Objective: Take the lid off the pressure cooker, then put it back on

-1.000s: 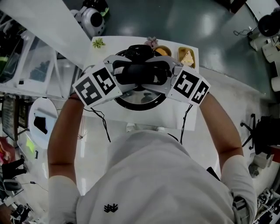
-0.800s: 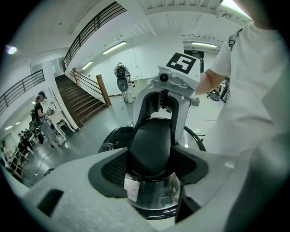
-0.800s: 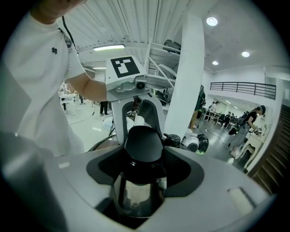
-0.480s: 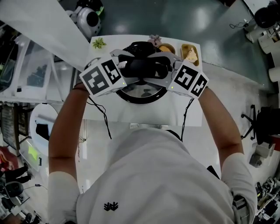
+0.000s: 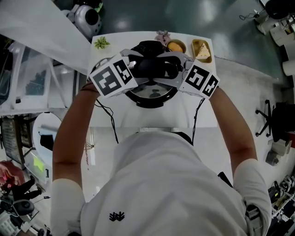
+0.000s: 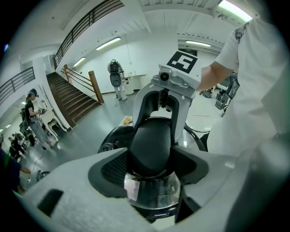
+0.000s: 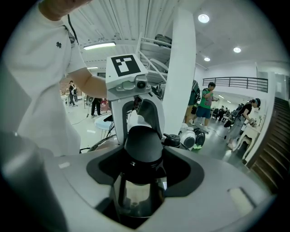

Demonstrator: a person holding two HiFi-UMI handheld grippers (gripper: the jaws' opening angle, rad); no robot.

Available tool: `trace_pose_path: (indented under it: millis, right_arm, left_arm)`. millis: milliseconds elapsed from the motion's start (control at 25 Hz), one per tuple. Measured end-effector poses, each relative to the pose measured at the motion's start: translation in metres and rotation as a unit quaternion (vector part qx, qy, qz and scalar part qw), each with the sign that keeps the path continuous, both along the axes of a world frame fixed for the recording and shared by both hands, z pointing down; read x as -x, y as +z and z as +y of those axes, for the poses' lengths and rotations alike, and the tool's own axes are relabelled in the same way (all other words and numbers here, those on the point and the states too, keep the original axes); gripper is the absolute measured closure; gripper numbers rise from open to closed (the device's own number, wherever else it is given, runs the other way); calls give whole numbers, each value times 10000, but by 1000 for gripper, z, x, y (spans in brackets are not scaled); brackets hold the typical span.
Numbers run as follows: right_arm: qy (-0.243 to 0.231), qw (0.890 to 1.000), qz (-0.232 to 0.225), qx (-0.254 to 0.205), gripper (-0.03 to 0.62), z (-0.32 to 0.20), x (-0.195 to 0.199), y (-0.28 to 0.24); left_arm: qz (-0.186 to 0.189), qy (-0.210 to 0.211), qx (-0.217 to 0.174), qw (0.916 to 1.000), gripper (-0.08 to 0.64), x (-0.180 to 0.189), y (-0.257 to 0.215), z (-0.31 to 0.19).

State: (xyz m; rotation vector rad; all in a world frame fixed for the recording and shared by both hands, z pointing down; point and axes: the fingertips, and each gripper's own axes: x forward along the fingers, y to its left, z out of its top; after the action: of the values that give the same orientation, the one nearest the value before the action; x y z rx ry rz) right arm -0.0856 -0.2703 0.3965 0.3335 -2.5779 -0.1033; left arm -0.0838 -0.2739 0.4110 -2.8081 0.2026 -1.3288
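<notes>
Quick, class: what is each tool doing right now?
Left tool: closed on the lid handle.
Right tool: closed on the same lid handle, opposite end.

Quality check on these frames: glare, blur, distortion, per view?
Head view: sharp, evenly lit, soft glare patches on the dark floor, mirror reflections on the cooker lid. Left gripper view: heavy fisheye, black corners, ceiling light blown out, fingers nearest the lens soft. Right gripper view: same fisheye and black corners, lid handle crisp, background people slightly soft.

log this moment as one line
left gripper: shut on lid handle | right gripper: shut on lid handle | lid: over pressure cooker, seating unclear
</notes>
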Motion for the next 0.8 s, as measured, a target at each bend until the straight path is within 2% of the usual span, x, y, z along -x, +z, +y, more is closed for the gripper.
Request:
trace_pose_path:
  millis: [160, 480, 800]
  right_arm:
    - [13, 9999, -61, 81, 313, -1, -2, 8]
    - [81, 9991, -399, 114, 311, -1, -8, 7]
    - [63, 9993, -334, 121, 311, -2, -6, 9]
  left_arm:
    - [58, 64, 7, 10000, 264, -3, 6, -1]
    - [414, 147, 94, 9990, 262, -10, 6, 0]
    - [726, 207, 98, 9971, 262, -9, 6, -1]
